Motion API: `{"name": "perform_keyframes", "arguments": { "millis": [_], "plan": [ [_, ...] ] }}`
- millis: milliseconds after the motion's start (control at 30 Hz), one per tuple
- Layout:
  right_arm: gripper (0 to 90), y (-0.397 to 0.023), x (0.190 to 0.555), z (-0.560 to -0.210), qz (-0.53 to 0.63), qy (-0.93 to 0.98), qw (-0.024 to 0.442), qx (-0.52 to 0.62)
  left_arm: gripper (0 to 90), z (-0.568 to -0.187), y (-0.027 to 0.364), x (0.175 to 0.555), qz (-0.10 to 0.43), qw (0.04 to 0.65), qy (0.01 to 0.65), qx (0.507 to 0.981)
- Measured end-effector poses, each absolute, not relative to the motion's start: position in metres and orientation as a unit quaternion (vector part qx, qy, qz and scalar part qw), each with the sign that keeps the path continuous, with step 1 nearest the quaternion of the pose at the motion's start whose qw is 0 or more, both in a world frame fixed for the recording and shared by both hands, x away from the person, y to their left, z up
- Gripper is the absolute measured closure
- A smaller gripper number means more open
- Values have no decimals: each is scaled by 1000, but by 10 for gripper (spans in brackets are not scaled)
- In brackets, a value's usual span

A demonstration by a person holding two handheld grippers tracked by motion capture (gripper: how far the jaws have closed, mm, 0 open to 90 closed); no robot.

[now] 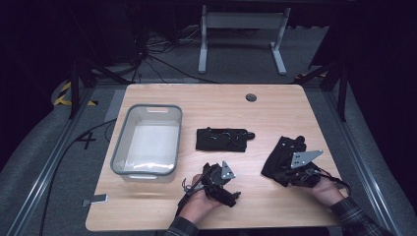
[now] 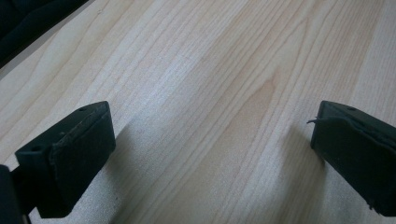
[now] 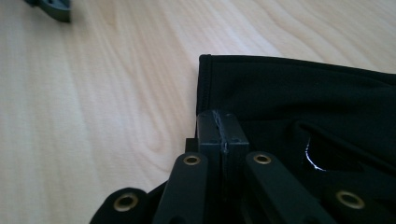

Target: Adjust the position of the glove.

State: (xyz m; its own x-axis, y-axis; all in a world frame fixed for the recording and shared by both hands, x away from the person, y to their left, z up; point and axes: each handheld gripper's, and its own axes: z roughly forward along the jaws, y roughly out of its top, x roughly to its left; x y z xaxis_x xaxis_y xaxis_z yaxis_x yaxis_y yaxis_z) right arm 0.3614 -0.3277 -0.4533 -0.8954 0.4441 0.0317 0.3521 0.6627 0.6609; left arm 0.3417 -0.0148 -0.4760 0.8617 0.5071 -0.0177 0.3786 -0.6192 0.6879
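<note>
A: Wooden table (image 1: pixel 275 105), grey bin (image 1: pixel 146 171) at left. Right gripper (image 3: pixel 223 133)?
B: Jaws clamped on black garment (image 1: pixel 275 160), lower right.
A: Left gripper (image 2: pixel 212 154)?
B: Spread wide, nothing between, over bare wood.
A: Step?
B: Probably carrying it; next move likely leftward to bin.

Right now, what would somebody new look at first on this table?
Probably the right gripper, near the table's right edge, shut on a crumpled black cloth. Next, a second black garment lying flat mid-table, and the grey plastic bin at the left. The left gripper hangs open over bare wood near the front edge.
</note>
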Motion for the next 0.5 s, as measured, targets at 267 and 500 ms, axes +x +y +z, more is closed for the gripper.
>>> {"name": "perform_keyframes", "arguments": {
  "millis": [267,500],
  "plan": [
    [900,-314,347,-453,344,916,58,199,1,-476,-15,342,89,360,247,895],
    [900,-305,336,-452,344,921,47,178,1,-476,-15,342,90,360,248,895]
  ]
}}
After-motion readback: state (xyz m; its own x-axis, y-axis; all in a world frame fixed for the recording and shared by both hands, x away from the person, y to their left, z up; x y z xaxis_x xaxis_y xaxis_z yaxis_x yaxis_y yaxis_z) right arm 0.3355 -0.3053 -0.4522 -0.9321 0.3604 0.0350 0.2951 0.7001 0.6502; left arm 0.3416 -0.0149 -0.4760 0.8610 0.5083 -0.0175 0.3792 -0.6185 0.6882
